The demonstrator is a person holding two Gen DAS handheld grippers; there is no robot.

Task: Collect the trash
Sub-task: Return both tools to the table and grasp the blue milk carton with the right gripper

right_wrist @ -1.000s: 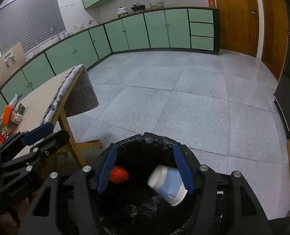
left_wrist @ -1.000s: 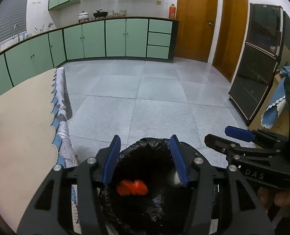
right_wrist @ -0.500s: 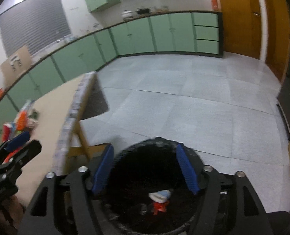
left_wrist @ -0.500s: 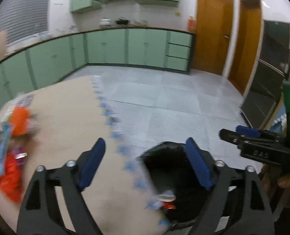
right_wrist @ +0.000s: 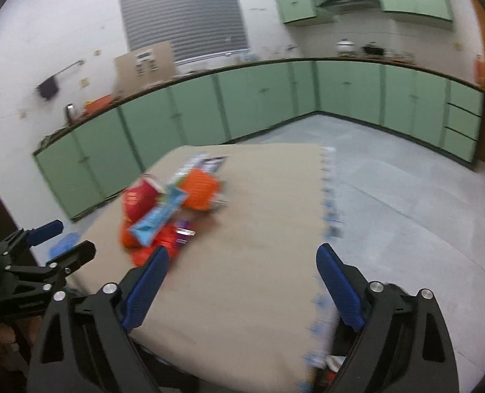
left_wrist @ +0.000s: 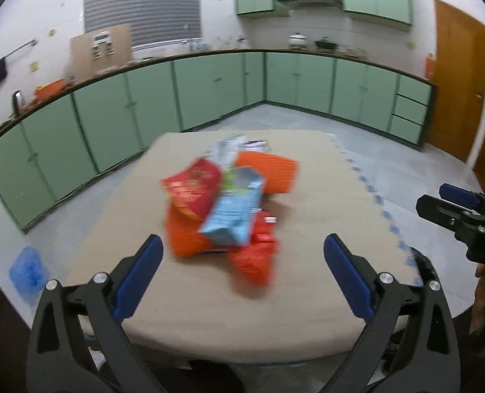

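Two grippers face the table, and both have their blue fingers spread wide with nothing between them. The left gripper (left_wrist: pixel 242 273) hangs over the near edge, pointed at the trash pile (left_wrist: pixel 229 203). The right gripper (right_wrist: pixel 242 285) hangs near the table's right edge, with the pile ahead and to its left.

I think this is the step of reaching for the next piece of trash. The next move calls for going forward, picking one wrapper on top, and closing on an edge of it.

The pile looks like thin, crinkly bags: a light blue packet (left_wrist: pixel 234 211) lies on top of a red bag (left_wrist: pixel 193 190) and orange wrappers (left_wrist: pixel 265 172). It is all blurry. The table (left_wrist: pixel 324 216) has a smooth tan cloth.
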